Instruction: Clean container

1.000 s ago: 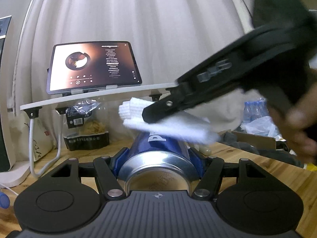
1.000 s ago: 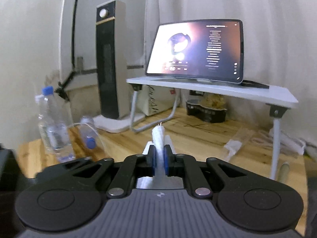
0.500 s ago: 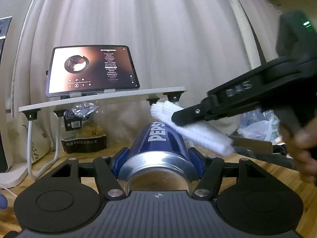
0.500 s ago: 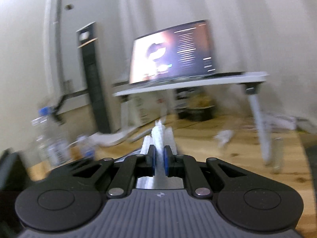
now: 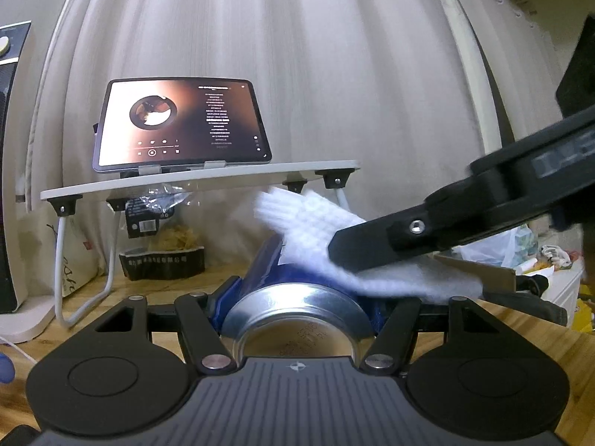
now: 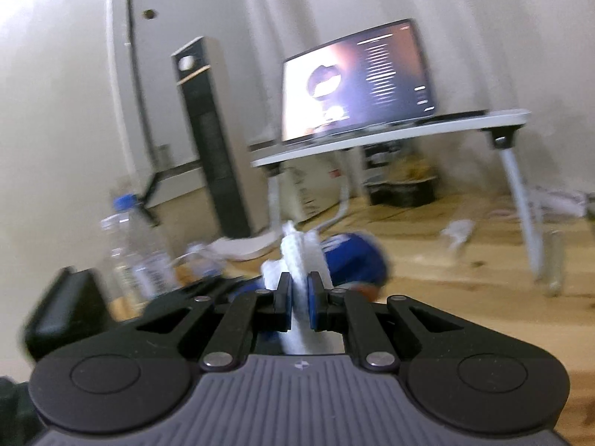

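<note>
A blue Pepsi can (image 5: 267,264) lies level between the fingers of my left gripper (image 5: 305,291), silver bottom toward the camera; the gripper is shut on it. My right gripper (image 5: 346,251) comes in from the right, shut on a folded white cloth (image 5: 319,223). The cloth lies pressed on the can's upper right side. In the blurred right wrist view the cloth (image 6: 297,256) stands pinched between the blue pads of the right gripper (image 6: 299,293), and the can (image 6: 353,260) shows just past it.
A tablet (image 5: 178,130) with a lit screen stands on a white lap table (image 5: 200,180) behind the can. A snack bag (image 5: 163,256) sits under it. A tower heater (image 6: 212,137) and water bottles (image 6: 130,245) stand at left. Cardboard and plastic bags (image 5: 479,271) lie at right.
The right gripper drew the cloth across the can's top toward the right, then came down lower onto its right side. Its view has tilted and now shows the can. The left gripper kept still.
</note>
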`<move>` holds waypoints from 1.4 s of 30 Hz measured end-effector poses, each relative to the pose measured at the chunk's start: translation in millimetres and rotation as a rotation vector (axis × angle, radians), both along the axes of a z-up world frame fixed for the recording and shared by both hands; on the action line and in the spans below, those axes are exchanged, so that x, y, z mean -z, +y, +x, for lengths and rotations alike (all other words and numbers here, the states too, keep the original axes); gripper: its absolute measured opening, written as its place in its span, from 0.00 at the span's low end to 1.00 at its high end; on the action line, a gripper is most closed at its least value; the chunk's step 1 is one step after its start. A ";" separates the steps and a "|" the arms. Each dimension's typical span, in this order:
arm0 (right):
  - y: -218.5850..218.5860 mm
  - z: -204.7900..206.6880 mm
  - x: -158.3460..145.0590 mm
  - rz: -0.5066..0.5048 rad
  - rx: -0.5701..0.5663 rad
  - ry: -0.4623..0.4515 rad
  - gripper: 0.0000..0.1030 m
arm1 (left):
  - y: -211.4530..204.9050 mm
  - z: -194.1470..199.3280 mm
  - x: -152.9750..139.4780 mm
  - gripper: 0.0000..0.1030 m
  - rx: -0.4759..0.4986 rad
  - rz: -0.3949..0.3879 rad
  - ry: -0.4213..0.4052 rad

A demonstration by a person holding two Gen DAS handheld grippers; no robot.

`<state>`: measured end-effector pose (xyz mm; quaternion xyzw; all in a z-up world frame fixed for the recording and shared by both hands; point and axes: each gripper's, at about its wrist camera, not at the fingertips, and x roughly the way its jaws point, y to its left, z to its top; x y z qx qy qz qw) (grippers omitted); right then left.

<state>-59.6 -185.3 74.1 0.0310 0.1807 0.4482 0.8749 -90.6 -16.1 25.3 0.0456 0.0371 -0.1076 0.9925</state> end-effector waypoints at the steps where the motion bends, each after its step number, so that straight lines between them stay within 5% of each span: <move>1: 3.7 -5.2 -2.1 0.003 -0.025 0.005 0.11 | 0.2 0.3 0.0 0.65 0.001 -0.001 0.001; 7: 17.8 -2.4 -10.6 -0.019 -0.060 -0.026 0.11 | 0.2 -1.0 0.2 0.65 0.001 0.001 -0.006; 14: 5.2 48.3 -17.5 -0.017 0.096 -0.028 0.11 | 2.0 0.1 -0.4 0.65 -0.001 -0.007 -0.010; 26: -26.6 121.0 53.8 -0.172 0.291 0.260 0.11 | 1.1 -0.5 0.0 0.65 -0.001 -0.002 -0.015; 29: -32.4 122.3 62.0 -0.166 0.316 0.288 0.16 | 1.1 -0.3 0.2 0.65 -0.005 -0.002 -0.012; 32: -34.6 119.6 59.9 -0.158 0.329 0.291 0.38 | 0.8 0.2 0.3 0.65 -0.003 -0.002 -0.009; 36: -41.1 104.3 37.2 -0.139 0.349 0.232 0.44 | -0.6 0.5 0.5 0.65 -0.008 0.006 -0.008; 39: -47.0 94.5 14.7 0.023 0.267 0.288 0.59 | -2.5 1.8 0.5 0.65 -0.019 0.016 0.000; 42: -38.8 92.6 13.1 0.154 0.156 0.413 0.61 | -4.6 0.7 0.5 0.65 -0.024 0.029 -0.004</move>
